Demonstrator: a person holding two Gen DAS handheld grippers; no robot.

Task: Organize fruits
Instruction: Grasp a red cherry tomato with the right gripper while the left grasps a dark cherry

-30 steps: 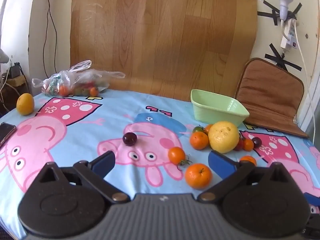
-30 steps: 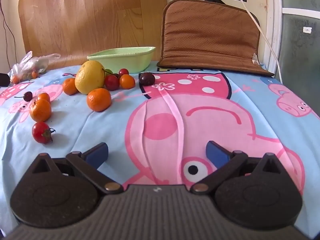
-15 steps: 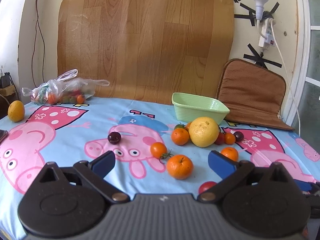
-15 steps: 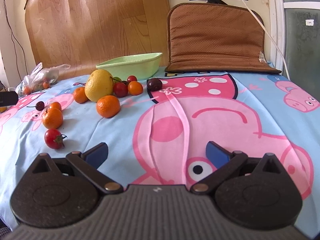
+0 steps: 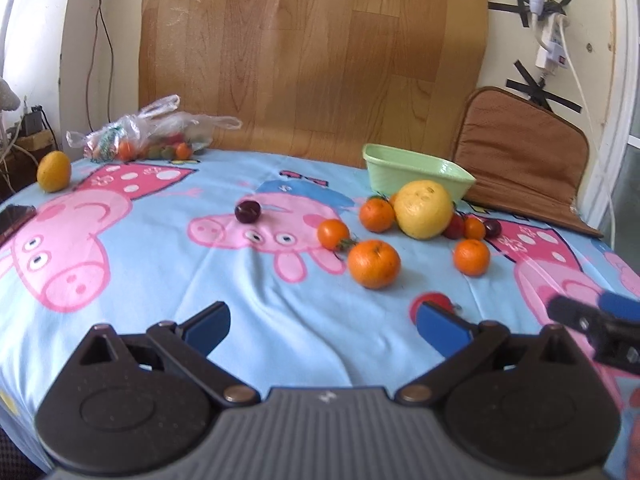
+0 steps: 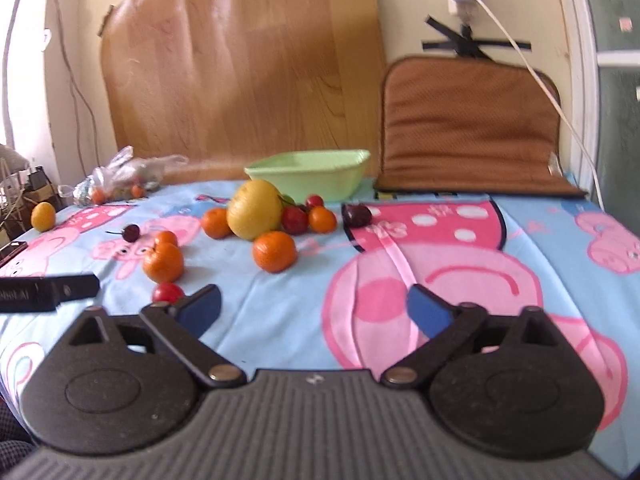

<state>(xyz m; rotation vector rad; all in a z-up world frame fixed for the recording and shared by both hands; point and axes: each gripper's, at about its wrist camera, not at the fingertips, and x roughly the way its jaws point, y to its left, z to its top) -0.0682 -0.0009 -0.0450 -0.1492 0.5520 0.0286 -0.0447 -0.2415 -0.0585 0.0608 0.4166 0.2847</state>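
Fruit lies loose on the cartoon-pig tablecloth (image 5: 160,280). A big yellow citrus (image 5: 423,209) sits in front of a light green bowl (image 5: 416,172), with oranges (image 5: 373,264) and small tomatoes around it. A dark plum (image 5: 247,212) lies apart to the left. A red tomato (image 5: 434,301) is partly hidden behind my left gripper's right finger. My left gripper (image 5: 322,330) is open and empty, short of the fruit. My right gripper (image 6: 314,312) is open and empty; the citrus (image 6: 254,209), the bowl (image 6: 308,174) and a near orange (image 6: 274,251) lie ahead of it.
A plastic bag of fruit (image 5: 148,136) and a lone yellow fruit (image 5: 53,165) sit at the far left. A brown cushion (image 5: 520,152) leans at the back right. A wooden board (image 5: 312,56) stands behind. A dark phone (image 5: 14,218) lies at the left edge.
Both grippers have pulled back and risen a little, so more of the table shows. Each gripper now shows at the edge of the other's view. No fruit has moved.
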